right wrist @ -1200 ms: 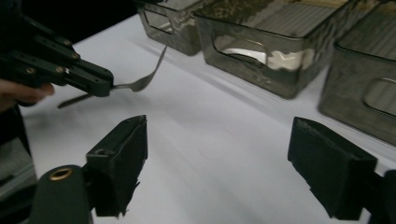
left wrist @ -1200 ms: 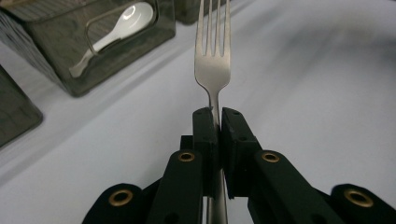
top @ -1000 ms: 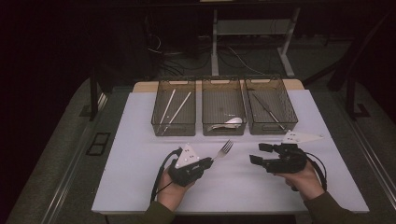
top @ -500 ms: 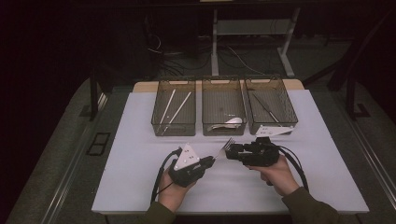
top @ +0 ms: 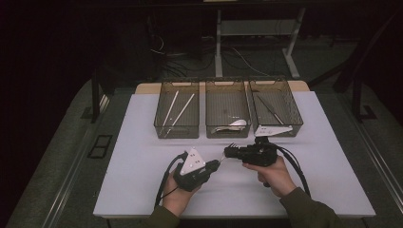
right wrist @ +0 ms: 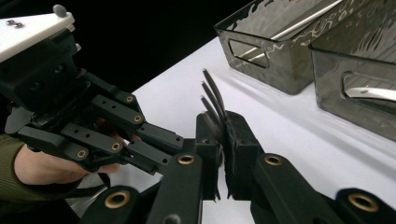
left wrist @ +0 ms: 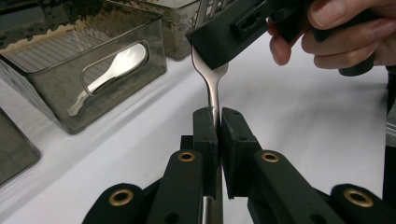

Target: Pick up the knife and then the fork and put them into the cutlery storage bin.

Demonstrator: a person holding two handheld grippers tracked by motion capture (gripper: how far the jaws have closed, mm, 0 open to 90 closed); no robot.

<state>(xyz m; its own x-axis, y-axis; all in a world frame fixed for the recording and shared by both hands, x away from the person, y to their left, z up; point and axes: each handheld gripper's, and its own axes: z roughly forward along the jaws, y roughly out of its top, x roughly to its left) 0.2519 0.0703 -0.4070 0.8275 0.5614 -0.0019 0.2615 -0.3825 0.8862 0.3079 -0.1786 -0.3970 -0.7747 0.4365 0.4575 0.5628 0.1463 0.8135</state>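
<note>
Passing the fork (left wrist: pixel 213 88) at frame centre, both my fingers are clamped on it; my left gripper (top: pixel 215 164) should release only once my right gripper (top: pixel 229 152) grips firmly.

The high view is dim overall: the floor and background sink into near black, while the white table (top: pixel 142 142) catches soft overhead light and stands out as the brightest area. Shadows there are faint and diffuse, and fine detail is soft and grainy. In the left gripper view the light is brighter and even; the fork (left wrist: pixel 212 84) shines with a mild glare along its neck, the spoon (left wrist: pixel 116 70) gleams through a tinted bin (left wrist: pixel 56 107), and the nearest jaws blur slightly. In the right gripper view the upper left falls to black, the bins (right wrist: pixel 299 56) show wavy reflections, and the tines (right wrist: pixel 212 100) look a little smeared.
</note>
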